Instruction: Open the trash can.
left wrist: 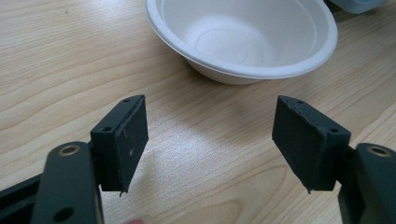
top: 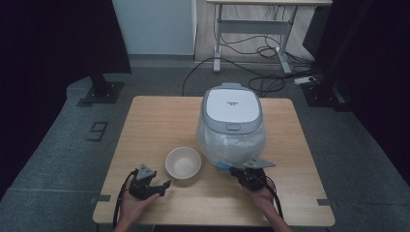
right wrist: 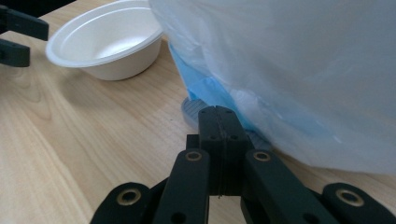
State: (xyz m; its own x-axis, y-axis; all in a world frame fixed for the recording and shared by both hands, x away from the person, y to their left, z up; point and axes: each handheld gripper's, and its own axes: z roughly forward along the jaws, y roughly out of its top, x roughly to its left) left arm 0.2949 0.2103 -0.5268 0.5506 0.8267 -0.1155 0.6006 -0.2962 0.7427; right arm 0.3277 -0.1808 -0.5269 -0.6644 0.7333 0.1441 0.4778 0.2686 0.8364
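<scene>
**Working in at the foot of the wrapped rice cooker**

Judging by how things lie, you seem about to pick at the plastic bag (right wrist: 289, 70) around the rice cooker (top: 231, 110), so keep your right gripper (right wrist: 219, 116) low and part its jaws before you press in. Right now they are pressed flat together with nothing between them, the tips just short of the blue fold (right wrist: 205, 86) and the cooker's grey foot directly ahead. Whether they touch the plastic I cannot tell.

Your left gripper (left wrist: 210, 140) stands wide apart and empty above the bare wooden table (left wrist: 56, 70). The white paper bowl (left wrist: 243, 37) sits just beyond its jaws, untouched; approach its near rim squarely if you want it steadied.
</scene>
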